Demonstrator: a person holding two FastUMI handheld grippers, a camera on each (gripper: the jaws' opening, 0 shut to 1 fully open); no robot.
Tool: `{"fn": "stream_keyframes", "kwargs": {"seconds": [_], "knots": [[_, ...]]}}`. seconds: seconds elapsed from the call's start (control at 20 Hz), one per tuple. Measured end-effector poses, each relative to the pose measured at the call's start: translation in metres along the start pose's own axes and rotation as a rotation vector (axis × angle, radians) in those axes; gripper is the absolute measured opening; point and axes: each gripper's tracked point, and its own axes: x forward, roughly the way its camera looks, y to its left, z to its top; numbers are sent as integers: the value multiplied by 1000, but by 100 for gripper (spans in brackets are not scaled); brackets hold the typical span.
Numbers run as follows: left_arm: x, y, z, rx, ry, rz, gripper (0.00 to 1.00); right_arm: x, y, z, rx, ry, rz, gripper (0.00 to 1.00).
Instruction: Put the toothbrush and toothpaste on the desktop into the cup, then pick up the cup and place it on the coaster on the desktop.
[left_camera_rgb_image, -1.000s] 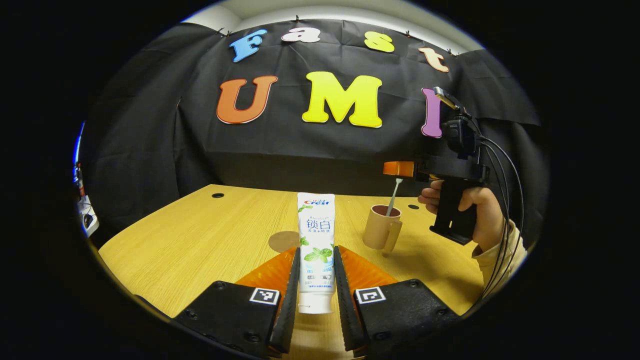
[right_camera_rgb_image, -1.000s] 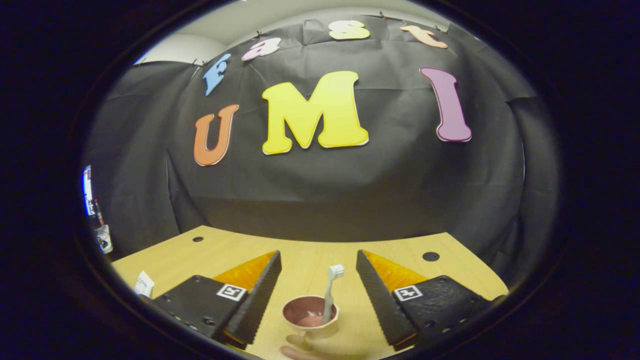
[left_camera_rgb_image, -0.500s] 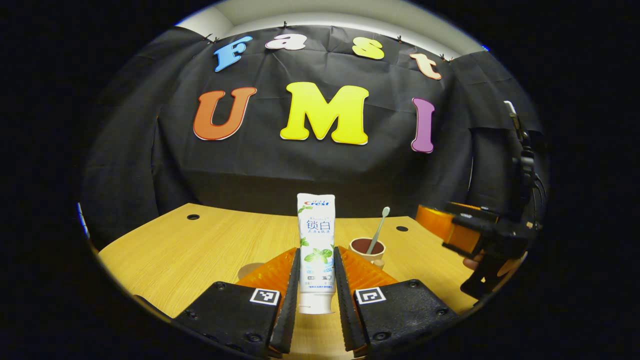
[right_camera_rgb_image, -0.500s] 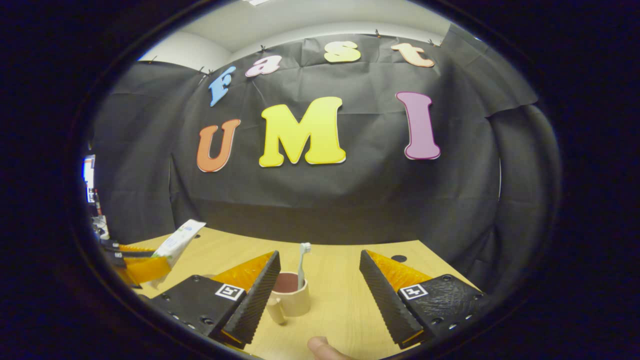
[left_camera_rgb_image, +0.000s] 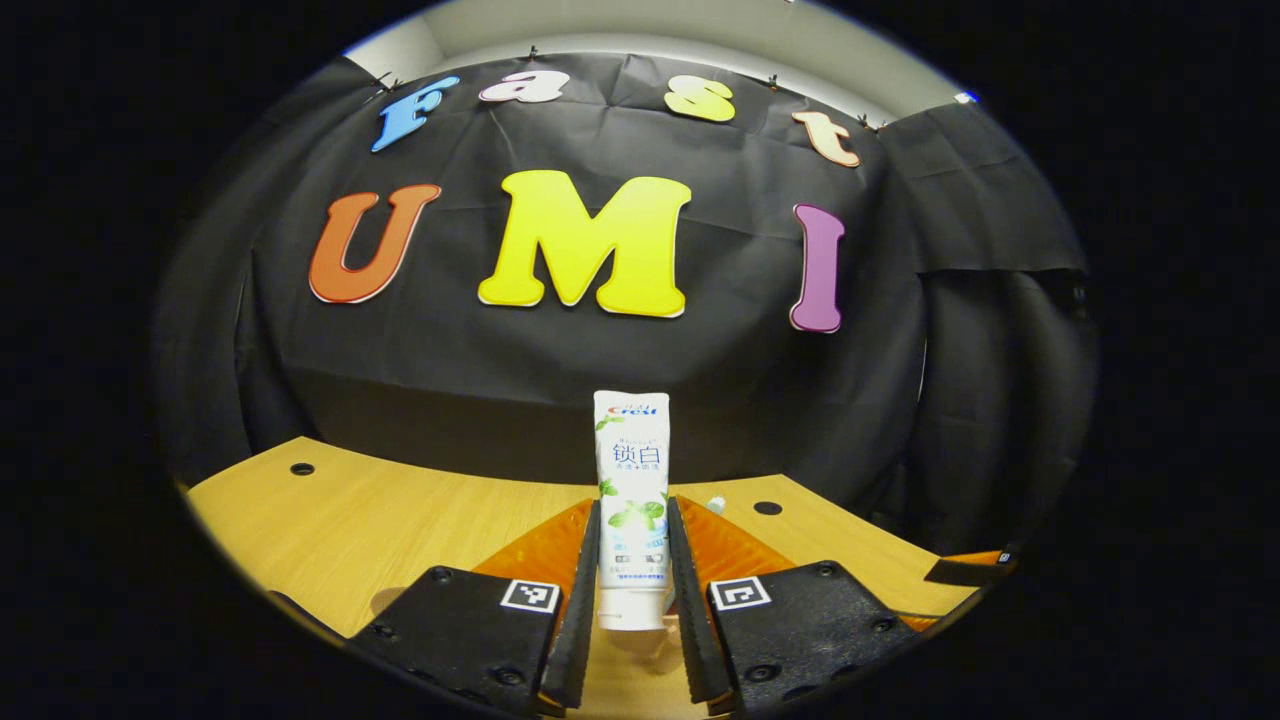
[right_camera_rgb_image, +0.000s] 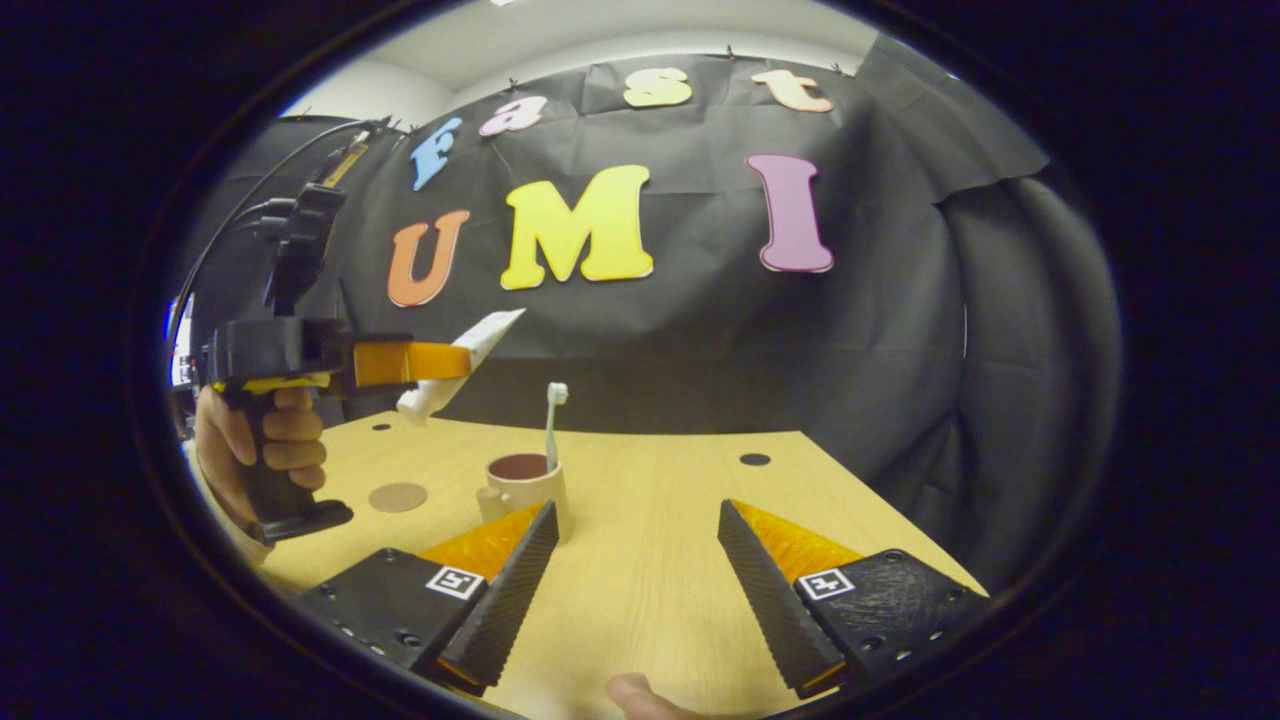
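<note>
In the right gripper view, bare surface (right_camera_rgb_image: 650, 560) spreads across centre and right; at left the cup (right_camera_rgb_image: 520, 487), its upright toothbrush (right_camera_rgb_image: 552, 420) and the coaster (right_camera_rgb_image: 397, 496) stand in the way.

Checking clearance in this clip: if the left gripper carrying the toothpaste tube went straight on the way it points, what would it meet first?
Probably nothing on the desk. Seen from the right gripper view, the left gripper holds the white toothpaste tube above the tan cup and white toothbrush, level; ahead looks free to the black cloth wall. Depth is uncertain.
</note>
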Motion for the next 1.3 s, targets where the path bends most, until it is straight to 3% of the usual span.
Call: {"fn": "stream_keyframes", "kwargs": {"seconds": [0.2, 0.55, 0.8, 0.85, 0.9, 1.15, 1.3], "knots": [[23, -10, -6, 15, 18, -8, 41, 1, -11, -15, 79, 40, -3, 96], [28, -7, -22, 4, 62, -3, 43, 2, -14, -15, 70, 36, -6, 96], [26, -9, -4, 3, 11, -11, 43, 2, -14, -18, 79, 44, -7, 97], [25, -10, -7, 6, 19, -13, 48, 3, -13, -19, 82, 48, -4, 97], [25, -9, -10, 4, 28, -11, 44, 3, -11, -19, 82, 51, -2, 96], [31, -4, -31, 23, 101, -7, 44, 2, -11, -20, 81, 51, 0, 96], [34, -1, -32, 55, 112, -9, 59, 3, -11, -18, 74, 47, -3, 96]]}}
